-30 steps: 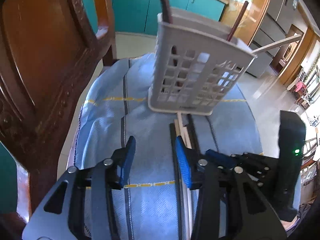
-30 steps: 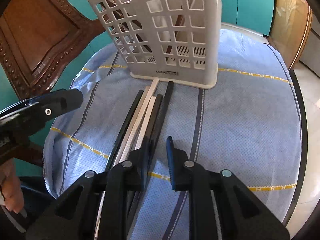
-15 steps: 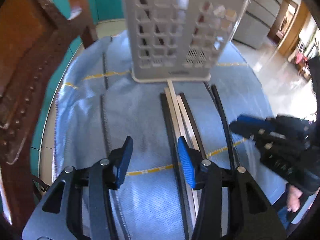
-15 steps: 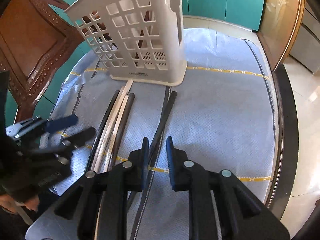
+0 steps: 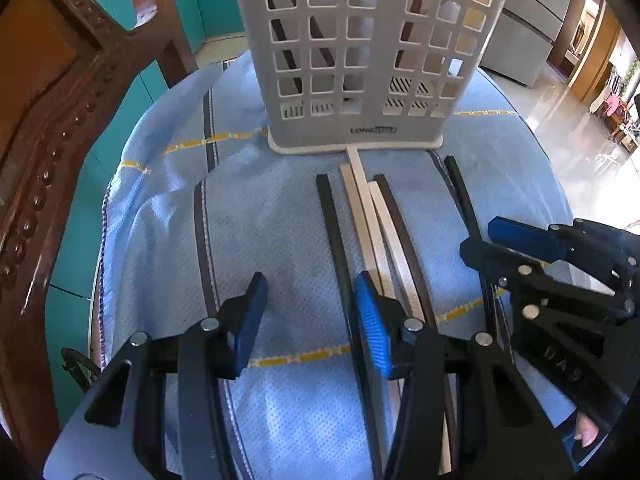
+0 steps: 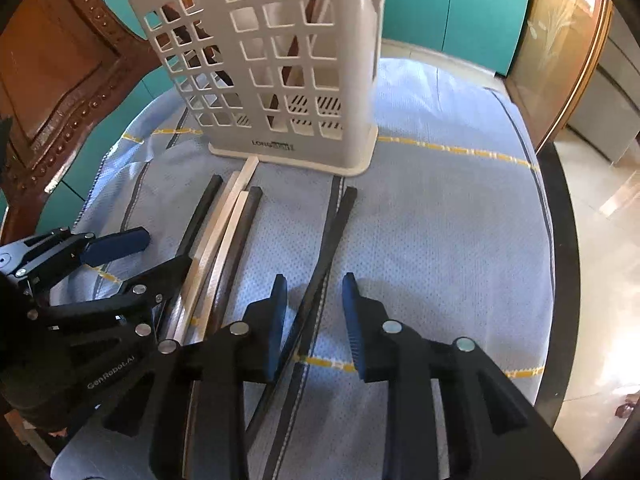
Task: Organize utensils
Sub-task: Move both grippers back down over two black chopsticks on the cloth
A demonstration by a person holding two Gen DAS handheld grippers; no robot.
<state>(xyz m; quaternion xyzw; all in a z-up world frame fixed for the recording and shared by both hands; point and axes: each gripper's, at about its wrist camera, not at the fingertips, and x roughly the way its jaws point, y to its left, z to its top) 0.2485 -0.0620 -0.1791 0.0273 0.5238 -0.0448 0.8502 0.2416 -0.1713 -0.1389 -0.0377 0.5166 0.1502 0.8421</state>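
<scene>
A: Tongs first. Left tongs [image 5: 308, 312] are seen spread, nothing pinched between the pads; bare blue cloth [image 5: 280, 240] lies in the gap. Right pad is set just beside a black chopstick [image 5: 334, 236], whether touching cannot be told.

B: Right tongs [image 6: 314, 312]?

A: Spread too, jaws have just been opening. A lone black chopstick [image 6: 328, 240] runs up between the jaws toward 12 o'clock; pads are not pressed on it.

B: Task items located?

A: White lattice utensil basket [image 5: 372, 136] is stood upright at 12 o'clock on the cloth-covered surface. Dark sticks are seen through its holes, leaning inside. A bundle of chopsticks is laid flat in front of it: pale wooden ones [image 5: 368, 216] flanked by dark ones, one pale tip touching the basket base.

B: In the right wrist view?

A: Same bundle [image 6: 224, 232] is seen at 10 o'clock of the right tongs, with the left tongs at 9 o'clock beside it. Lone stick is kept apart, at the bundle's 3 o'clock.

B: Background?

A: Carved wooden chair [image 5: 52, 128] at 9 o'clock, teal cabinets [image 6: 452, 8] behind.
</scene>
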